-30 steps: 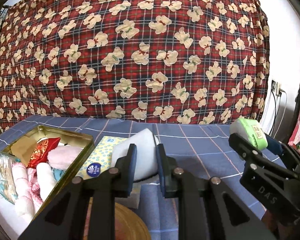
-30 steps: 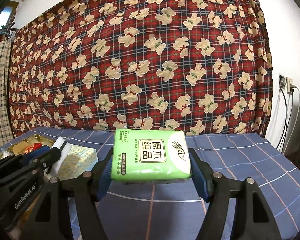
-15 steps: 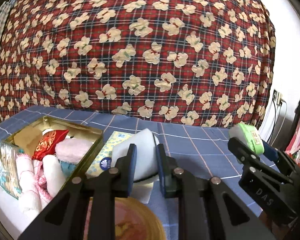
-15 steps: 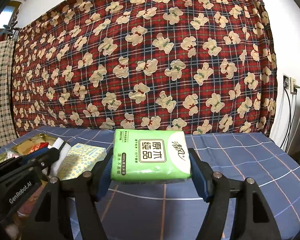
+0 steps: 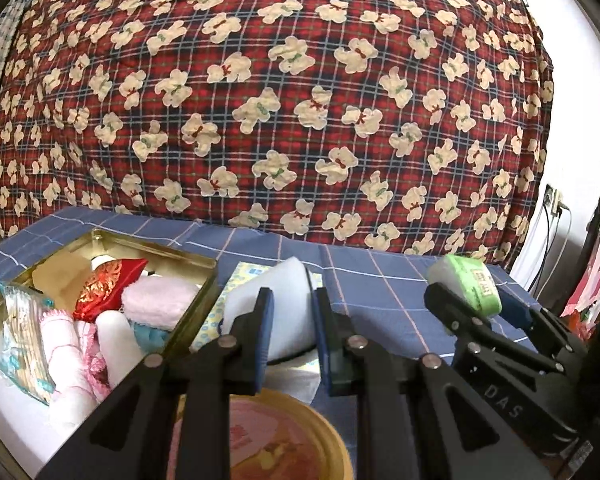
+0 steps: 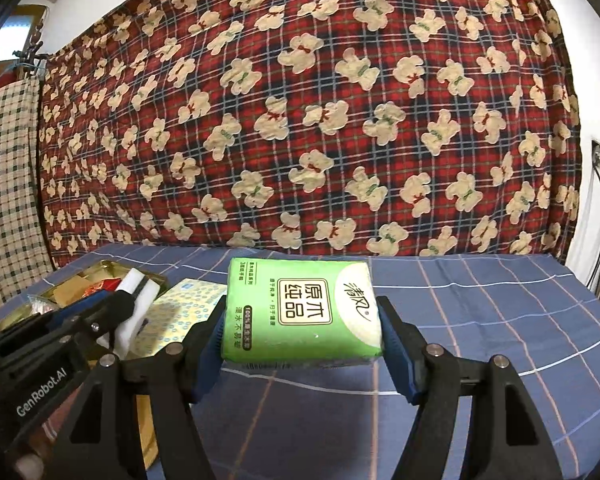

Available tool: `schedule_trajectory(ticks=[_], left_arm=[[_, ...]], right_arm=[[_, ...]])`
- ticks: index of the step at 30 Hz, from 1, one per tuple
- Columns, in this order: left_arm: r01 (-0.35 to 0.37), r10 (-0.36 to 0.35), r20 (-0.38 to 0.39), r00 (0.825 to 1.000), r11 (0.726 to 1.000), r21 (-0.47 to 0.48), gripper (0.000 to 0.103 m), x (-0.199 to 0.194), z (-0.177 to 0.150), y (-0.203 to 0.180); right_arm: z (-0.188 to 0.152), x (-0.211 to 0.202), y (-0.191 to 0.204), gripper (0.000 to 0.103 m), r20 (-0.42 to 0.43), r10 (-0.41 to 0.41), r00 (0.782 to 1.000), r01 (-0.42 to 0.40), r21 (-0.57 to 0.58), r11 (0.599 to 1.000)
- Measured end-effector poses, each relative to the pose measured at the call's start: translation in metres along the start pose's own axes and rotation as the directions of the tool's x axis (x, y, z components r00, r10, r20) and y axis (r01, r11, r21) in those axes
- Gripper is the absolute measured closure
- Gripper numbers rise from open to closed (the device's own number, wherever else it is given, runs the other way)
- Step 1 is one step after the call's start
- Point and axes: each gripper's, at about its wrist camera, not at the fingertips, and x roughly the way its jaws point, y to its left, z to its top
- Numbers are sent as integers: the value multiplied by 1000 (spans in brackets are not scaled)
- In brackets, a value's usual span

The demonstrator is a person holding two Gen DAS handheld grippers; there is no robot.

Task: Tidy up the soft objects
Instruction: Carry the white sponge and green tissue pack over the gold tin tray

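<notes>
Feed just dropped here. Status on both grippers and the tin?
Left gripper shut on white sponge. Right gripper shut on green tissue pack. Gold tin open, nearly full. Yellow tissue pack beside it.

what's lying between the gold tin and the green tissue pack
In the right wrist view, a yellow-patterned tissue pack lies on the blue cloth between the gold tin and the green tissue pack.

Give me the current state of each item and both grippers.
Left gripper: shut on white sponge.
Right gripper: shut on green tissue pack, held off the bedsheet.
Gold tin: open, holding soft items.
Yellow tissue pack: lying flat beside the tin.
</notes>
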Motion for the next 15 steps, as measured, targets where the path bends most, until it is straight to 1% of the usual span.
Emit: schedule_trajectory(ticks=[3,7,15], left_arm=[[5,-5,-6,1000,1000,-13,85,-1,1,5],[8,-8,7,1000,1000,-7,85,-9,5,9],[27,-27,7,1000,1000,-13,85,-25,16,24]], right_arm=[[1,4,5,33,-13,14,1000,-14,3,1000],[4,9,15,33,-24,33,999,-33,-1,999],[15,10,41,33,-18,78,997,-79,-28,997]])
